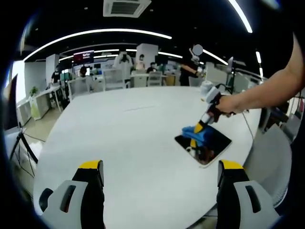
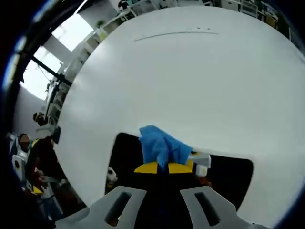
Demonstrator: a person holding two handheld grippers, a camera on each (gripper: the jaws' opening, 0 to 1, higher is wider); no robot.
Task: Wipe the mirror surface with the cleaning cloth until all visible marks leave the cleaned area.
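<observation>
A dark rectangular mirror (image 1: 212,145) lies flat on the white table (image 1: 133,138), toward its right side. My right gripper (image 1: 198,132) comes in from the right, shut on a blue cleaning cloth (image 1: 198,134) that it presses onto the mirror's near-left part. In the right gripper view the blue cloth (image 2: 161,145) bunches between the yellow-tipped jaws of my right gripper (image 2: 162,168), over the mirror (image 2: 228,179), which reflects the gripper. My left gripper (image 1: 159,168) hangs open above the table's near edge, well short of the mirror, with nothing between its jaws.
The big white table (image 2: 190,81) spreads far beyond the mirror. A person's forearm (image 1: 271,93) reaches in from the right. Desks, chairs and several people (image 1: 124,64) stand at the back of the office. A tripod leg (image 1: 24,145) stands left of the table.
</observation>
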